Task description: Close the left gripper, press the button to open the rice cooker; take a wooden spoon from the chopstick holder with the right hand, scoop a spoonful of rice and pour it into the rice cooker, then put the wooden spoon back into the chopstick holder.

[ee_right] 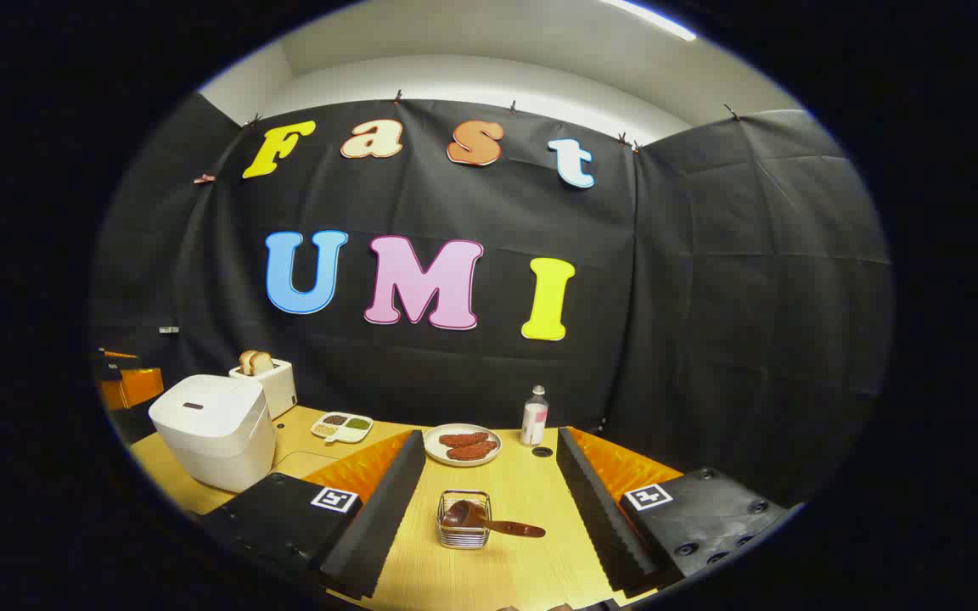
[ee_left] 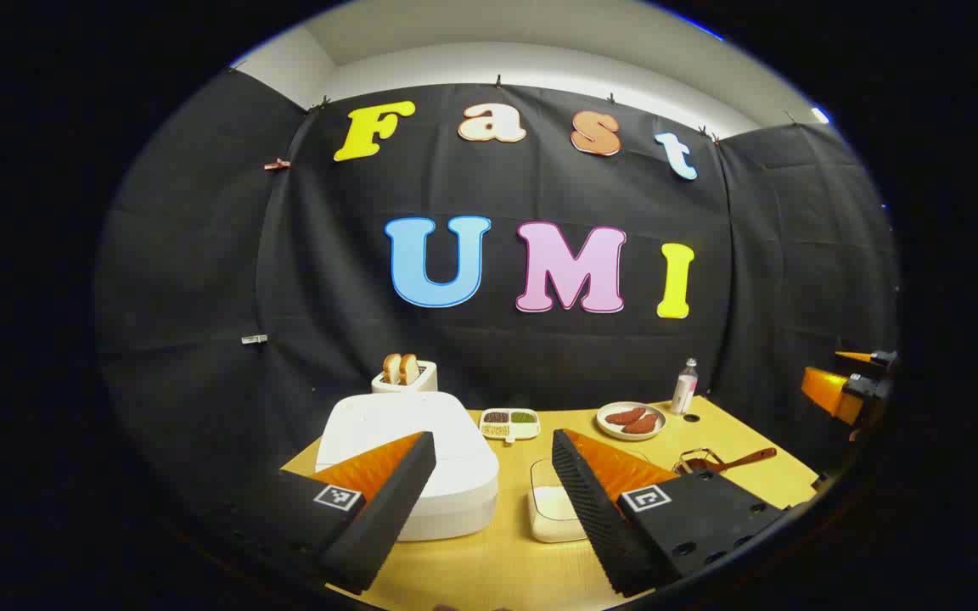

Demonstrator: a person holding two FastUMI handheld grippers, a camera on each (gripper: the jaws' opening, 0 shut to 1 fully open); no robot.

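**Booth tabletop, both grippers hovering released**

Black cloth wall behind; pale wooden tabletop [ee_right: 531,501] carries everything. Largest item: white rice cooker [ee_right: 216,431], lid down, at the tabletop's left end in the right gripper view; in the left gripper view it sits directly ahead, partly behind the left finger

Behind the cooker, a white toaster [ee_right: 272,383] with two bread slices standing in it

Left gripper [ee_left: 493,496]: fingers spread apart, nothing between them but air, hovering above the cooker and a white container of rice [ee_left: 553,509] just beside it

Right gripper [ee_right: 489,509]: fingers likewise spread, grasping nothing, framing the chopstick holder

Round plate [ee_right: 462,445] with reddish-brown pieces near the back edge; a small bottle [ee_right: 534,417] just beside it, upright

Divided white tray [ee_right: 342,426] of grains between cooker and plate

Chopstick holder [ee_right: 463,519], a small wire basket, stands mid-tabletop; the wooden spoon [ee_right: 489,522] lies tilted in it, bowl inside, handle out over the rim toward the right
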